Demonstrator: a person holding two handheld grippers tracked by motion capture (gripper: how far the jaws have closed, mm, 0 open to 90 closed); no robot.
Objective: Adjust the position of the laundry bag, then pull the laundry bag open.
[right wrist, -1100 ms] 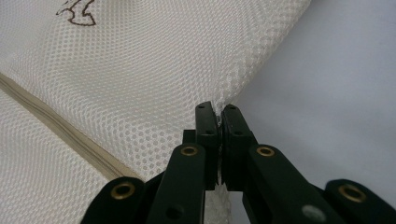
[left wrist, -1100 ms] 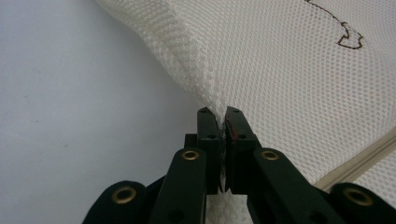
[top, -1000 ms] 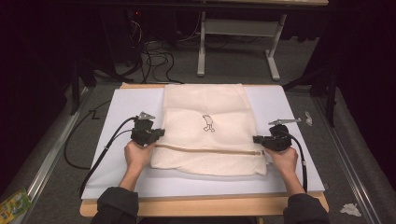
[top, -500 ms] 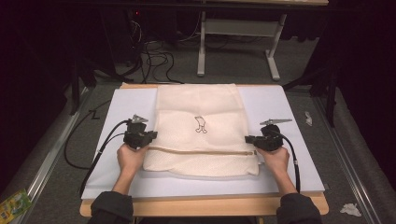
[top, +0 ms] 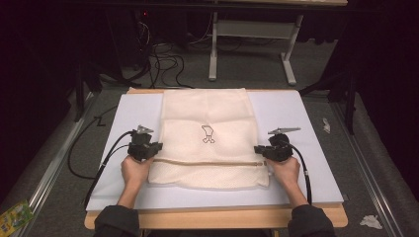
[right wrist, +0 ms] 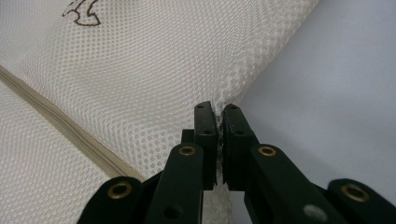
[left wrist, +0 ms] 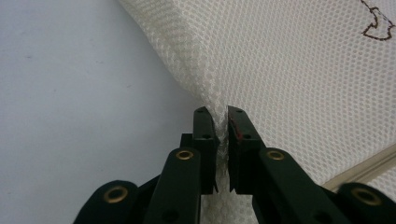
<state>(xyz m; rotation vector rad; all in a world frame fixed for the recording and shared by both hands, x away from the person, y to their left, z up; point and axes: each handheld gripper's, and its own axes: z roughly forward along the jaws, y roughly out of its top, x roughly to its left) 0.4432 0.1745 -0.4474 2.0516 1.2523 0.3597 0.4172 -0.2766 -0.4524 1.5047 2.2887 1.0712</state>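
Both the left gripper [top: 157, 148] and right gripper [top: 258, 150], clamped on the mesh bag's [top: 207, 118] side edges, have dragged it nearer the person across the white board [top: 306, 123].

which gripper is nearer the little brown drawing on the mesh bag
Roughly even, perhaps the right. The drawing sits near the middle of the mesh bag; the left gripper clamps the bag's left edge and the right gripper its right edge, both slightly nearer the person.

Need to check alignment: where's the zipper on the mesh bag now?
In the high view the zipper runs across the mesh bag's near part, between the left gripper and right gripper.
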